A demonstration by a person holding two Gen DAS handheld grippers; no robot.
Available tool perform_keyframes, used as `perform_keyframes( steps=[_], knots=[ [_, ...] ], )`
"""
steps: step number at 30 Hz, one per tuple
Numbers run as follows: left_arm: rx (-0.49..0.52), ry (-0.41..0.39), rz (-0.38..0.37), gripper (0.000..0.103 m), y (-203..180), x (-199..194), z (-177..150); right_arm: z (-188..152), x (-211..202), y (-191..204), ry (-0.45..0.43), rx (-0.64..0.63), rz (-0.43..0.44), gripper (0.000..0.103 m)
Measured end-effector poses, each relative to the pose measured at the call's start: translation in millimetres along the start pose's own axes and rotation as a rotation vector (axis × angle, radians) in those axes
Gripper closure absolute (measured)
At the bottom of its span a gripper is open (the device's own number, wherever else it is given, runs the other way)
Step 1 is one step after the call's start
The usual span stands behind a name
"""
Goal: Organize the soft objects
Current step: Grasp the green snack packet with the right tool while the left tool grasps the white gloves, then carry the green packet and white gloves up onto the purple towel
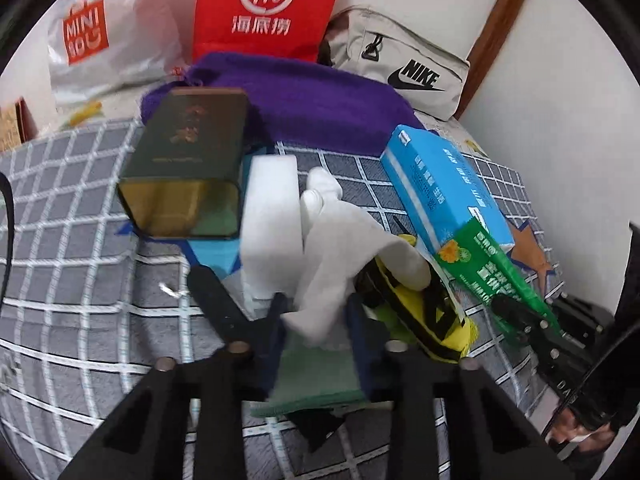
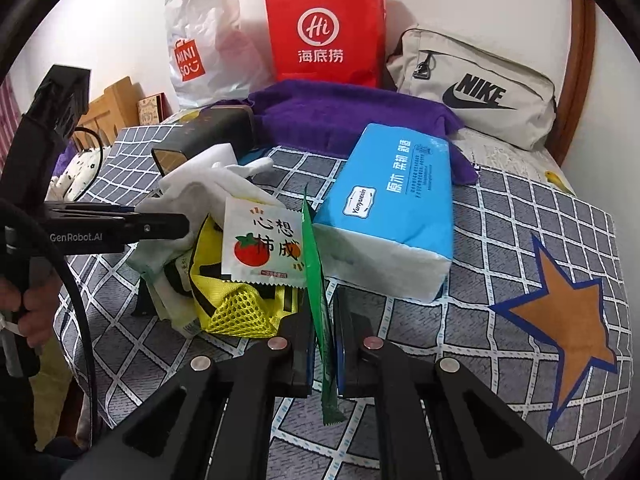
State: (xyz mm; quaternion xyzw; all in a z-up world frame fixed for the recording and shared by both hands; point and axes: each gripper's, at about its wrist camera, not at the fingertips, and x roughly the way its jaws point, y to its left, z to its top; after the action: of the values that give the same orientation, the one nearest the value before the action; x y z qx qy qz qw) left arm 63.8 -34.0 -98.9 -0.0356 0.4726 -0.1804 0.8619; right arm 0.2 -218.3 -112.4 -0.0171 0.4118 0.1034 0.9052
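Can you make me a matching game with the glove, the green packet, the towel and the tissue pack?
Things:
1. white glove
2. green packet
3. purple towel
4. blue tissue pack

Places:
A. lying in front of the red bag
B. pinched in the right gripper
C. pinched in the left gripper
D. resting on the checked bedspread beside the packet

Pairs: 1-C, 2-B, 3-A, 4-D
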Motion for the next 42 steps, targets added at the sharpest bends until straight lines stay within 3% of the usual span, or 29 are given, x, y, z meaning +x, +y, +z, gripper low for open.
perform_keyframes(
  steps=[7,17,29,42],
  knots=[
    [0.054,-0.023,0.007,0.093,-2,-16,-4,3,-7,3,-0.019,-0.002,-0.01,0.095],
    [0.073,-0.124,-0.038,0.095,-7,-61,4,8,-30,1,-0.07,-0.005,-0.019,0.096],
    [0.085,-0.208,-0.016,0.095,-5,-99,16,23,-52,2,-0.131,-0.016,-0.01,0.098],
    [0.071,-0.222,0.017,0.095,12,-103,52,62,-45,-5,-0.14,-0.008,-0.013,0.098]
  ],
)
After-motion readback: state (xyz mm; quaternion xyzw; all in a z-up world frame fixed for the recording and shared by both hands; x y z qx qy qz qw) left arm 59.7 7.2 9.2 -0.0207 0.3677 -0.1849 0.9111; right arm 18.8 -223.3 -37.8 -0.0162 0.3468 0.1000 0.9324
